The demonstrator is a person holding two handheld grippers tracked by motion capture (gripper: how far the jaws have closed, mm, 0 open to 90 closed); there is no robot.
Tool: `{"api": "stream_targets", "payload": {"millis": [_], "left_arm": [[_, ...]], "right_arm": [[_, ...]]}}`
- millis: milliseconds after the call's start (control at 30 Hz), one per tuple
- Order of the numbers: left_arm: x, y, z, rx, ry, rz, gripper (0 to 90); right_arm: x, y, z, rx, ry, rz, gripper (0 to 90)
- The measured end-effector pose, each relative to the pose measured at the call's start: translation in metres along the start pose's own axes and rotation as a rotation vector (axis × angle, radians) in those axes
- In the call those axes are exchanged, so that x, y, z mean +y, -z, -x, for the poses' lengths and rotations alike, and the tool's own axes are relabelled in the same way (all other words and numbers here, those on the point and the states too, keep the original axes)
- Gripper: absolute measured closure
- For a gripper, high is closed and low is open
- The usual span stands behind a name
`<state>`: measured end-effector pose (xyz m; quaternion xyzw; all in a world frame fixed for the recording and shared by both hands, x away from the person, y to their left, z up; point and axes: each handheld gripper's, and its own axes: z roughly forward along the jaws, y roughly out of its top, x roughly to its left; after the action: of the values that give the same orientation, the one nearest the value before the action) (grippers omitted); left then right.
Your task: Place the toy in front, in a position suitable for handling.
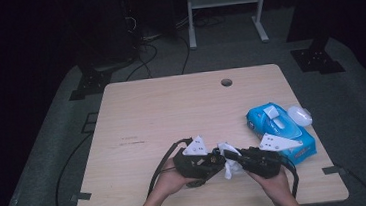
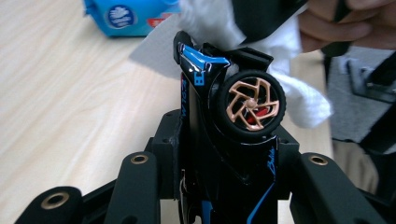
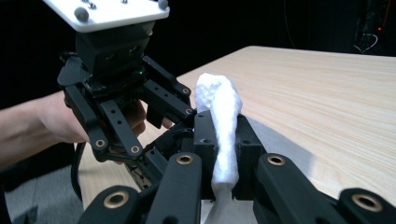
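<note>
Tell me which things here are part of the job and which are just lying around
In use: toy car clamped in the left gripper; white wipe clamped in the right gripper, against the car.

Lying about: blue wipes pack; white cap-like thing beside it.

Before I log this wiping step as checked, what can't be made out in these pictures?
- Toy car, left gripper view: its lower body is cut off at the bottom edge, behind the black jaws.
- Wipe, right gripper view: its lower end is hidden between the jaws.
- Wipes pack, high view: print too small to read; the right gripper covers one corner.
</note>
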<state>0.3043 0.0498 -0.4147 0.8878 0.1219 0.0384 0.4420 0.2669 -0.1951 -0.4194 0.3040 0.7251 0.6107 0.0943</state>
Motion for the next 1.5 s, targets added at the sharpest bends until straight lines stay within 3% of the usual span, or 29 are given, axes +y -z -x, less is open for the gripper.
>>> {"api": "stream_targets", "payload": {"millis": [167, 200, 367, 567, 667, 800, 1000, 1300, 1500], "left_arm": [[-0.004, 0.004, -0.006, 0.011, 0.013, -0.006, 57.4], [-0.004, 0.004, -0.007, 0.015, 0.011, -0.011, 57.4], [-0.003, -0.003, -0.015, 0.024, 0.001, -0.063, 57.3], [0.001, -0.015, -0.026, -0.001, 0.030, -0.099, 57.3], [0.008, -0.024, -0.028, -0.004, 0.017, -0.152, 57.3], [0.016, -0.036, -0.024, -0.001, -0.030, -0.222, 57.2], [0.017, -0.043, -0.021, -0.017, -0.029, -0.248, 57.1], [0.005, -0.049, -0.019, -0.031, -0.006, -0.286, 57.0], [0.007, -0.048, -0.017, -0.023, -0.027, -0.320, 56.7]], "right_arm": [[-0.013, 0.001, 0.017, -0.077, -0.038, -0.091, 82.8], [-0.015, 0.003, 0.019, -0.082, -0.047, -0.088, 82.8], [-0.003, 0.005, 0.014, -0.069, -0.026, -0.044, 82.7], [-0.002, 0.002, 0.013, -0.060, -0.018, -0.064, 82.5], [-0.002, 0.002, 0.015, -0.064, -0.021, -0.073, 82.5], [-0.003, 0.002, 0.018, -0.073, -0.027, -0.081, 82.4], [-0.006, 0.002, 0.022, -0.076, -0.048, -0.106, 82.4], [-0.009, -0.006, 0.022, -0.073, -0.044, -0.144, 82.3], [-0.010, -0.008, 0.021, -0.072, -0.046, -0.155, 82.1]]}}
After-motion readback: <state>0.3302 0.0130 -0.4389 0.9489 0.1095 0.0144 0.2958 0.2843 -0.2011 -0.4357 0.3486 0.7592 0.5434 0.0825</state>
